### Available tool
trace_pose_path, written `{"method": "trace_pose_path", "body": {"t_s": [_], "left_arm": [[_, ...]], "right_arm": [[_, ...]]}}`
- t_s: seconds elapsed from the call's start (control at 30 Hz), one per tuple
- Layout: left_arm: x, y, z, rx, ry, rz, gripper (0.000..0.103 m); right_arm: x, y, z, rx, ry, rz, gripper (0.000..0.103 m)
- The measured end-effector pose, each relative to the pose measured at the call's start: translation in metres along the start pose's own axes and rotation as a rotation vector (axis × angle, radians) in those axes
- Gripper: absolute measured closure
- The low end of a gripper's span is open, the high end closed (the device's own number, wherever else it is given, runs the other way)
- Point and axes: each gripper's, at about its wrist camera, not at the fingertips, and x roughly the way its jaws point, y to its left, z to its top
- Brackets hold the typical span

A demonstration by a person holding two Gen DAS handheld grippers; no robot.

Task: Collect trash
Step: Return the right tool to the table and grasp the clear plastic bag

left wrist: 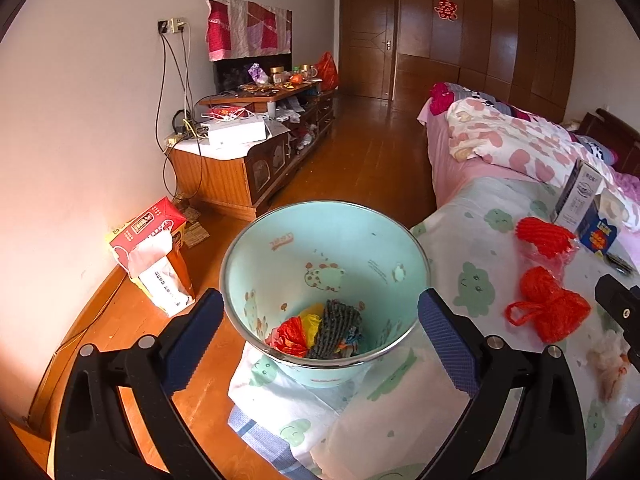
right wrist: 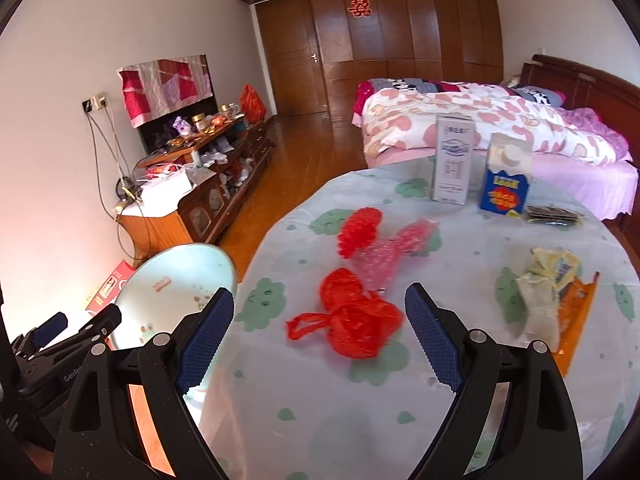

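A pale green bin [left wrist: 324,232] stands on the floor beside the table, with crumpled red, yellow and grey trash [left wrist: 320,334] at its bottom. My left gripper [left wrist: 320,328] hovers above the bin, open, nothing between its fingers. My right gripper [right wrist: 320,328] is open over the table, empty. A red plastic bag [right wrist: 354,324] lies on the cloth just ahead of it. Farther off lie a red net [right wrist: 360,230] and pink bubble wrap [right wrist: 394,248]. The bin [right wrist: 176,280] shows at the left in the right wrist view, and the left gripper [right wrist: 80,326] beside it.
The round table [right wrist: 440,380] has a cloth with green prints. On it stand a white carton [right wrist: 452,164] and a blue carton [right wrist: 506,178], dark sachets [right wrist: 554,214] and crumpled wrappers [right wrist: 556,292]. A tissue pack [left wrist: 156,252] leans at the wall. A cluttered cabinet [left wrist: 248,152] and a bed [right wrist: 500,128] stand beyond.
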Motion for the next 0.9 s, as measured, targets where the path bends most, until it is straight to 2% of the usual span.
{"method": "trace_pose_path", "body": {"t_s": [0.57,0.9], "left_arm": [[-0.039,-0.072,-0.019,0.143,-0.025,-0.113,0.007],[-0.046,-0.106,-0.031,0.214,-0.016,-0.178,0.007]], "right_arm": [[-0.033,-0.067,-0.007,0.041,-0.044,-0.115,0.017],[-0.054,-0.126,-0.018,0.086,-0.051,-0.198,0.017]]}}
